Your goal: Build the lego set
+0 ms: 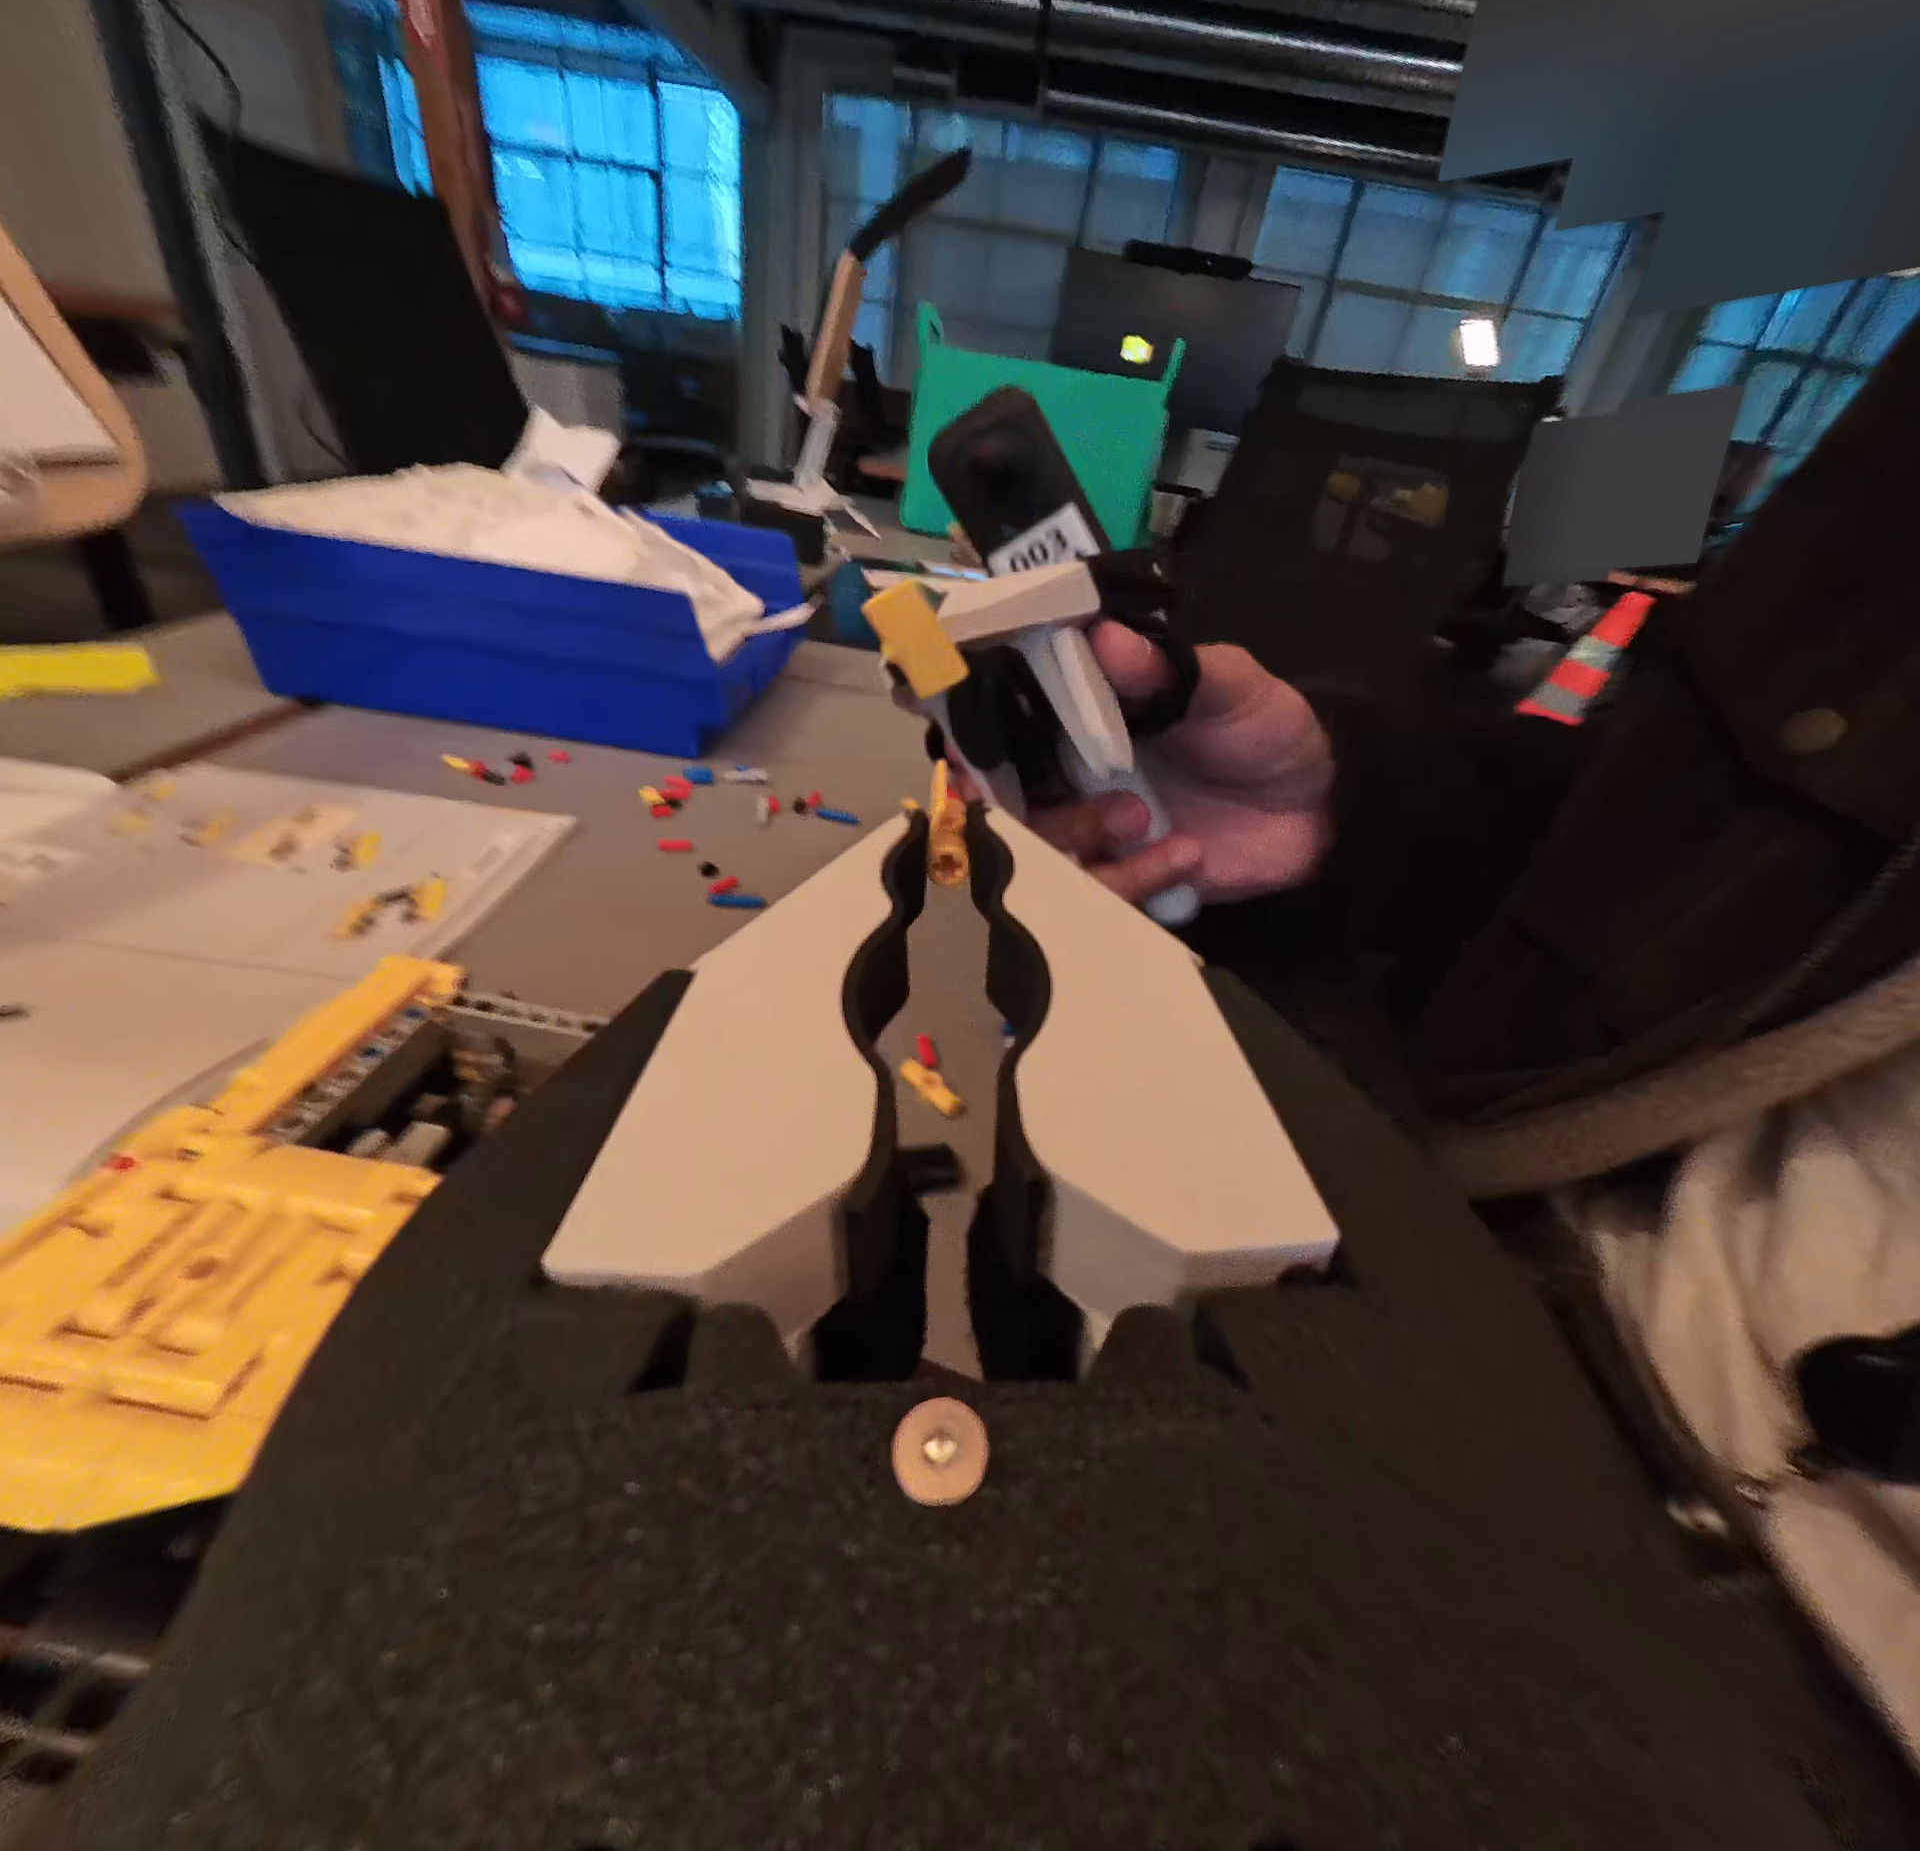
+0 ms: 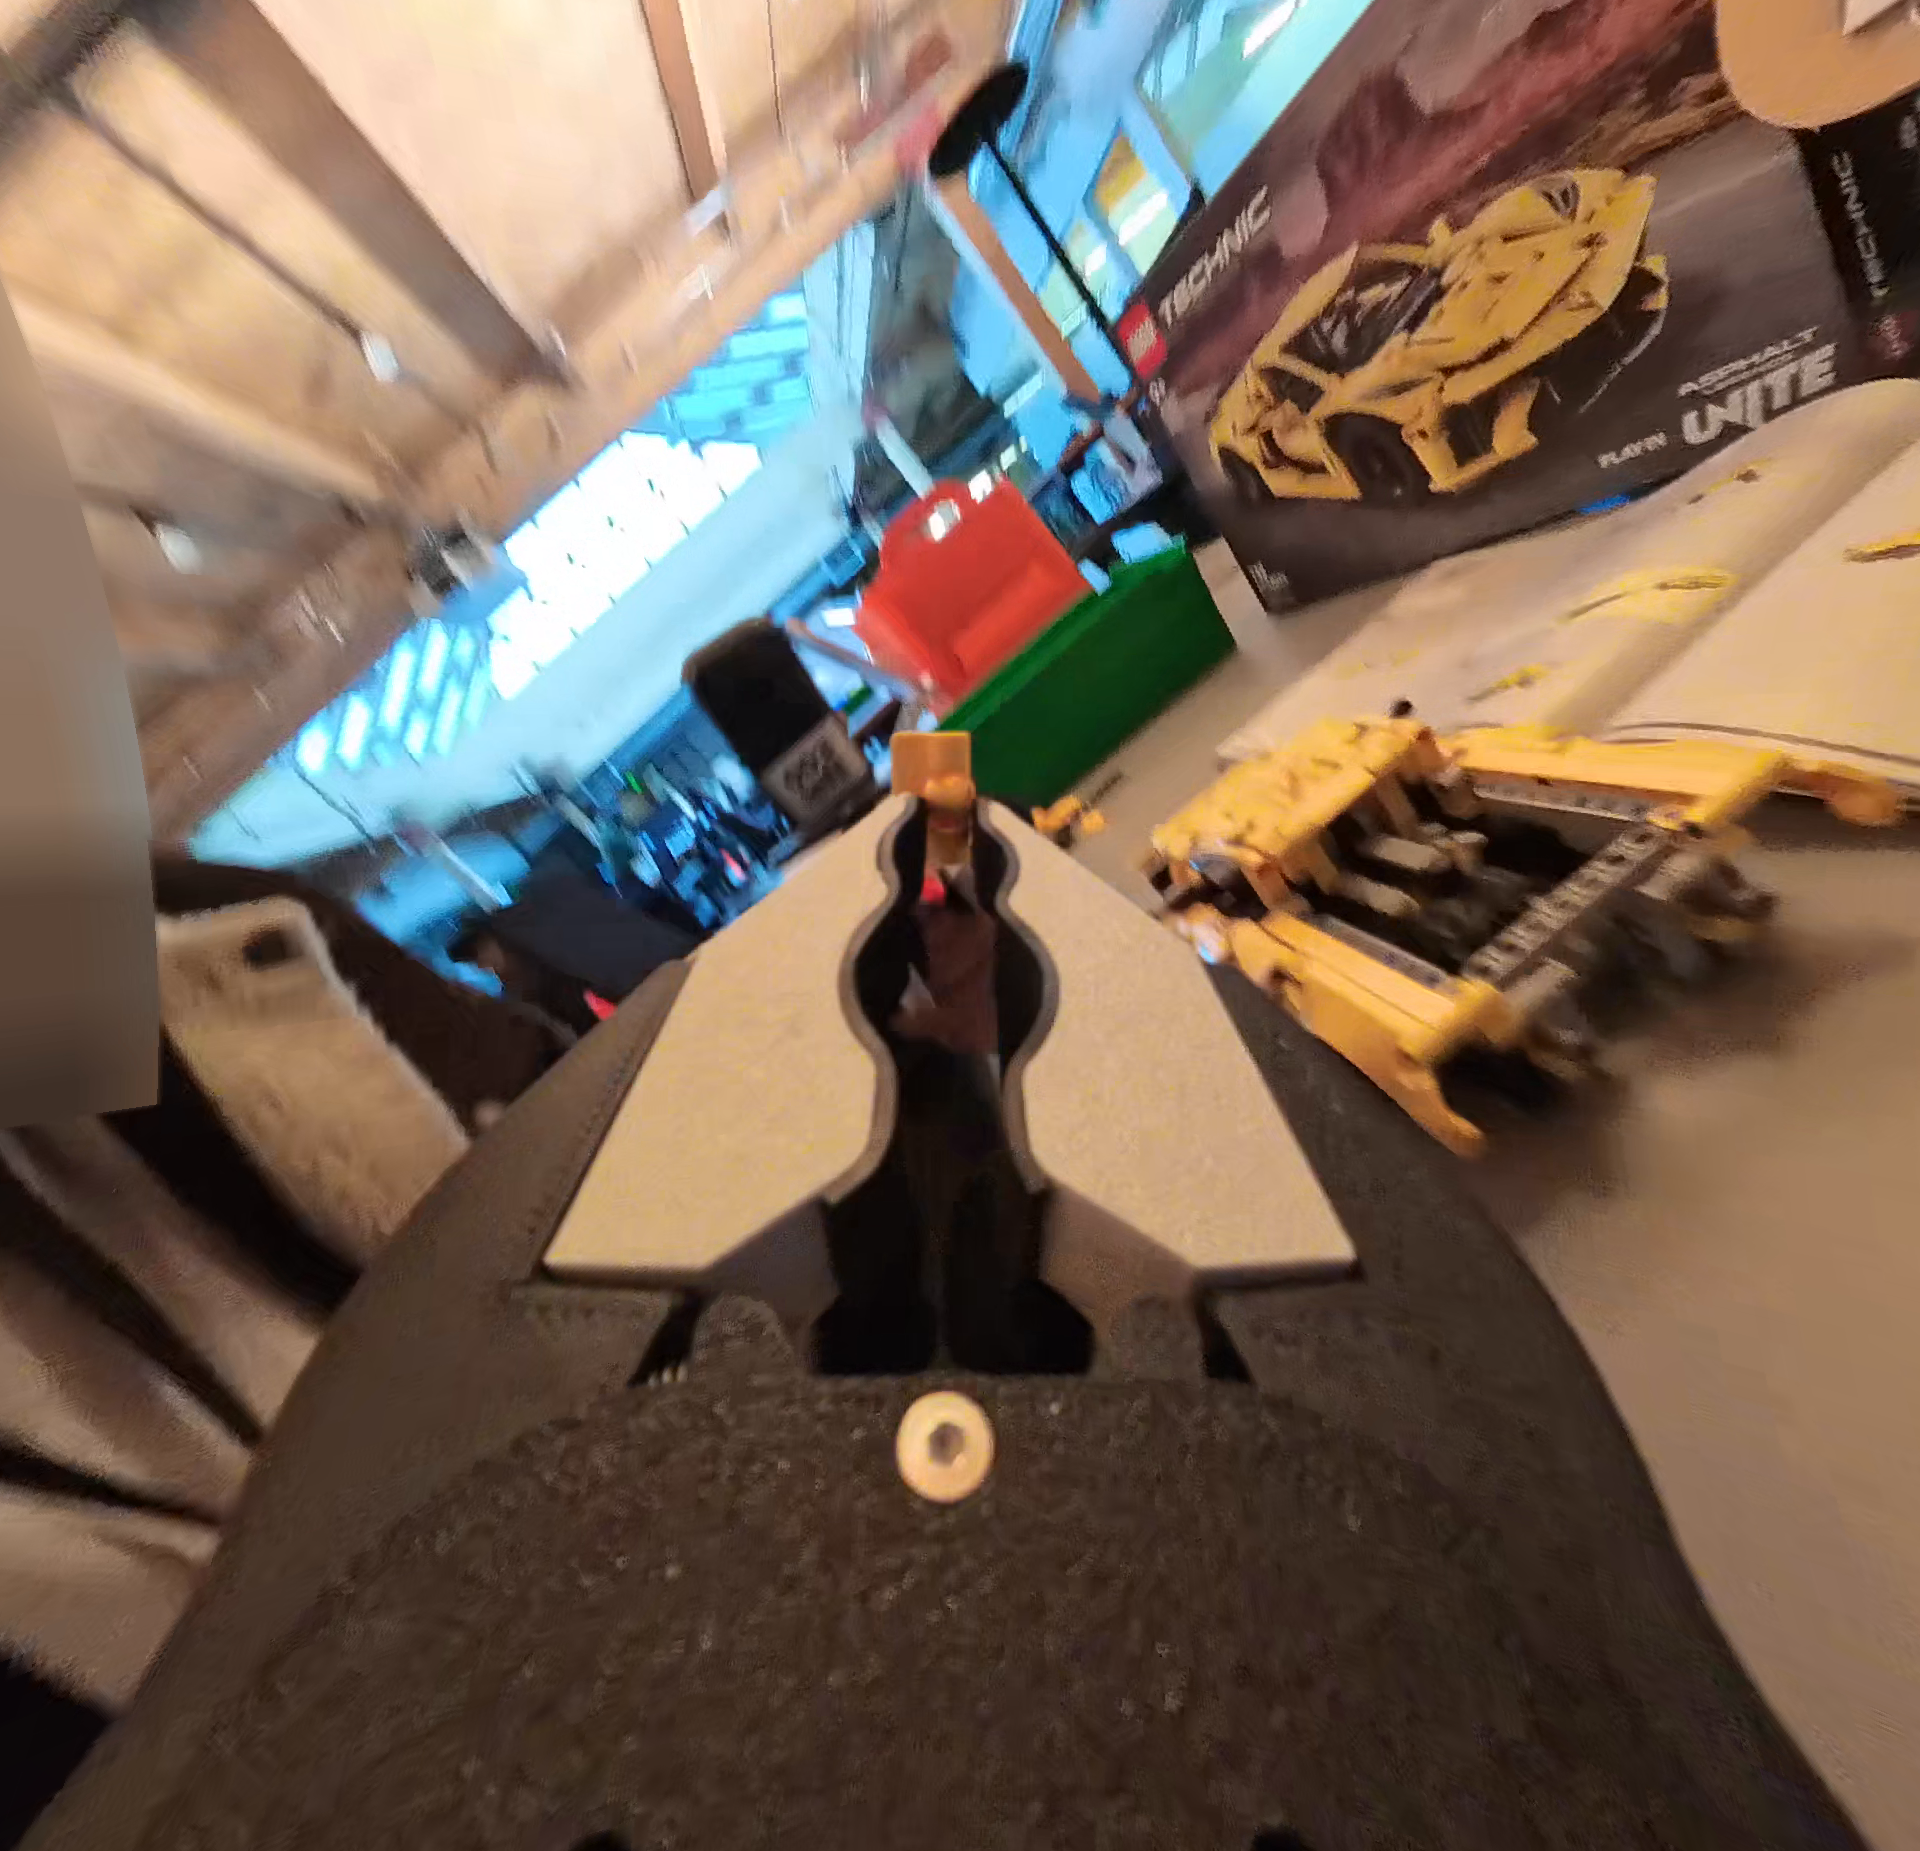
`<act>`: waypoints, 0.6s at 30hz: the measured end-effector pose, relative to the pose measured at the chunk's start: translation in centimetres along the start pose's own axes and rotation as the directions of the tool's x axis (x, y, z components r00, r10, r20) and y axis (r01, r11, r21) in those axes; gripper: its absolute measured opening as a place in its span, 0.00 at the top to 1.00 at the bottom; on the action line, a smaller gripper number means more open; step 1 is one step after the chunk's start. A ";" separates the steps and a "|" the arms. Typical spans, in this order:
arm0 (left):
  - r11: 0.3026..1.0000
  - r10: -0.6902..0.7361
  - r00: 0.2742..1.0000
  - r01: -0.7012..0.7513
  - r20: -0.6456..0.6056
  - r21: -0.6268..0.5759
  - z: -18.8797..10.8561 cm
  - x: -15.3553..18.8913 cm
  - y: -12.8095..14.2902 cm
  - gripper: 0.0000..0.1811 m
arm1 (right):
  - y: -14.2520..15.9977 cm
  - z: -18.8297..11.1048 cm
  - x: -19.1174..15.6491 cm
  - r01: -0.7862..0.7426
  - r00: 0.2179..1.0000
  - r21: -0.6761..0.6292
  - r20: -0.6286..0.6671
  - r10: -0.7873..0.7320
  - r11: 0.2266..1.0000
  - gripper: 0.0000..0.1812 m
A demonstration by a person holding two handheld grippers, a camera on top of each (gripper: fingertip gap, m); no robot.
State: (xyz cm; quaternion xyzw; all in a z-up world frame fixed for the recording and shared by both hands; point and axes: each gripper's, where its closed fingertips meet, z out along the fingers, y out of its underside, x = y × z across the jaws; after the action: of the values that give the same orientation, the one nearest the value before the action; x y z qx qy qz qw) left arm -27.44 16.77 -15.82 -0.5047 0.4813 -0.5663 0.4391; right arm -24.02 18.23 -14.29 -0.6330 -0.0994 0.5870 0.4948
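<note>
Yellow is the colour of nearly all the pieces. The left gripper (image 1: 948, 833) pinches a small yellow pin (image 1: 948, 845) at its very tips, up in the air over the grey table (image 1: 582, 928). Just past it, the right gripper (image 1: 935, 689), held in a hand (image 1: 1226, 762), pinches a yellow block (image 1: 916, 640); its own camera shows the yellow block (image 2: 932, 762) sticking out of the right gripper (image 2: 943, 814). Both pieces are held close together, tip to tip, most likely so they can be pushed into each other. The half-built yellow car (image 1: 197, 1251) lies on the near left of the table, waiting. Loose little pieces (image 1: 707, 814) are spread out farther back so they are easy to find, with the open booklet (image 1: 260, 866) on the left and a blue bin (image 1: 488, 617) behind.
</note>
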 end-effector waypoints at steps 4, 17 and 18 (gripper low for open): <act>0.987 0.141 0.985 -0.147 0.099 0.060 -0.5 -0.5 -1.5 0.96 | -0.9 3.1 -0.3 -0.223 0.972 0.149 0.114 0.208 0.963 0.96; 0.968 0.237 0.943 -0.250 0.233 0.028 -0.9 -2.1 -1.8 0.96 | 0.2 4.7 0.7 -0.302 0.952 0.199 0.107 0.286 0.932 0.96; 0.965 0.250 0.935 -0.262 0.251 0.015 -0.9 -2.3 -1.6 0.96 | 0.0 4.6 0.7 -0.304 0.951 0.207 0.117 0.285 0.930 0.96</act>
State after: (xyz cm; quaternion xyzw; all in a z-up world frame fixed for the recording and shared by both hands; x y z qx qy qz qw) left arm -28.11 19.40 -14.57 -0.4936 0.4708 -0.4485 0.5775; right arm -27.69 21.06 -13.88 -0.5559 0.0422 0.6882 0.4643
